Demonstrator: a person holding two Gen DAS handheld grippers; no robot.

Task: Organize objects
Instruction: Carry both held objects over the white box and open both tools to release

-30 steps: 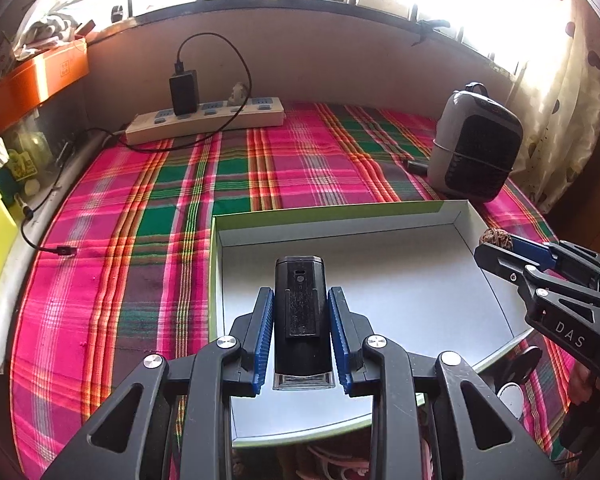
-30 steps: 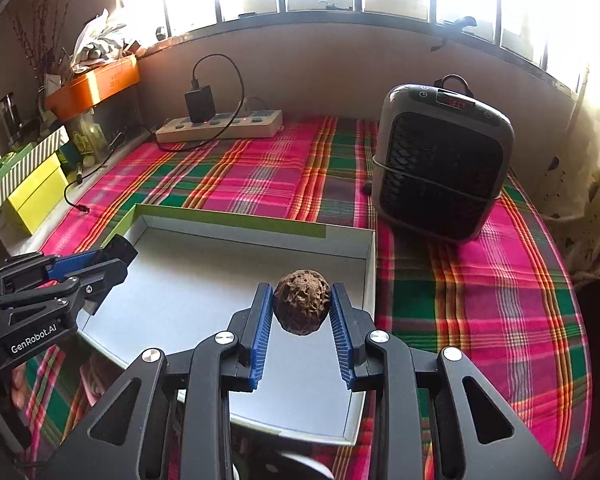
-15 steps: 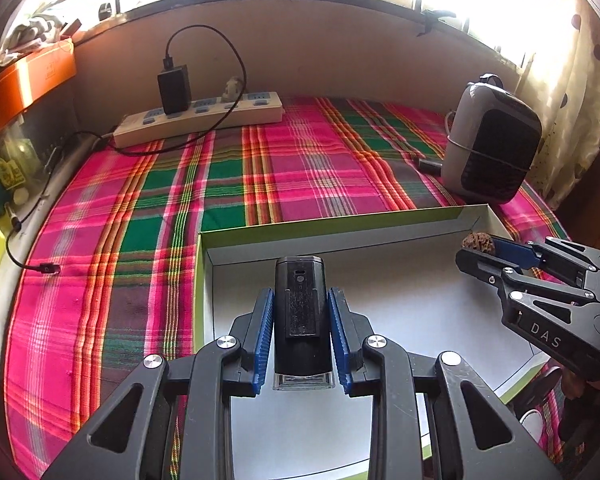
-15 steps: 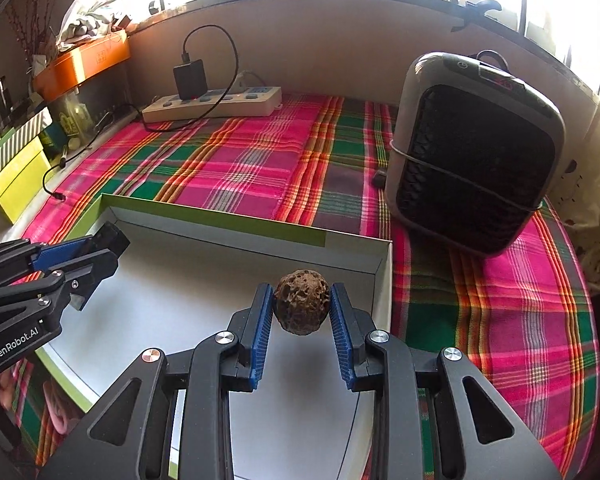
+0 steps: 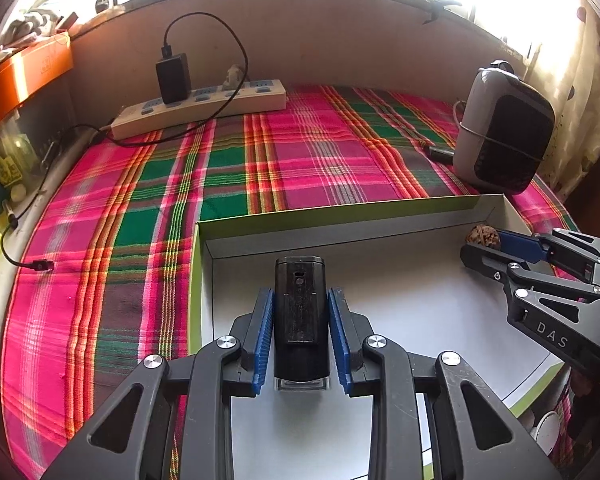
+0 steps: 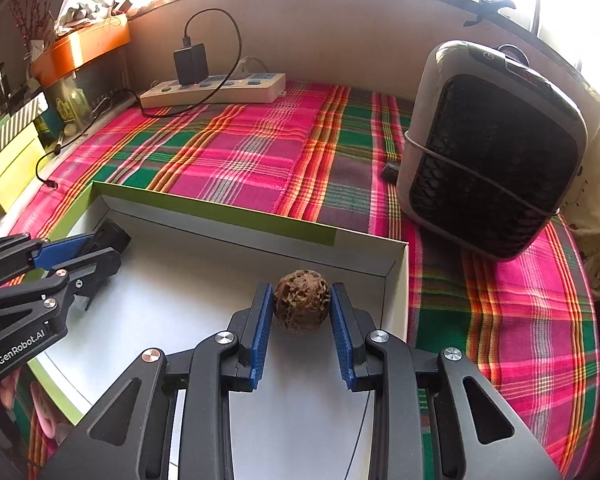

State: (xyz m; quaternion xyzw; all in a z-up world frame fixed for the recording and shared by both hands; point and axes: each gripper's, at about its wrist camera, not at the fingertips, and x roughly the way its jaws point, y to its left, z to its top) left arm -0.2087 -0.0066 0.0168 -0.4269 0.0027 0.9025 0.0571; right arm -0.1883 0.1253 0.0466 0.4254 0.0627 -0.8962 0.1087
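Two claws: left gripper (image 5: 300, 334) clamps one black device (image 5: 300, 304); right gripper (image 6: 300, 332) clamps one walnut (image 6: 302, 300), both above one box (image 5: 380, 226); only the right wrist view shows the walnut's pitted surface.

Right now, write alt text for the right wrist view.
The right gripper holds a rough brown ball over the white floor of an open green-edged box on a plaid cloth. The left gripper reaches in from the left; a grey heater stands right.
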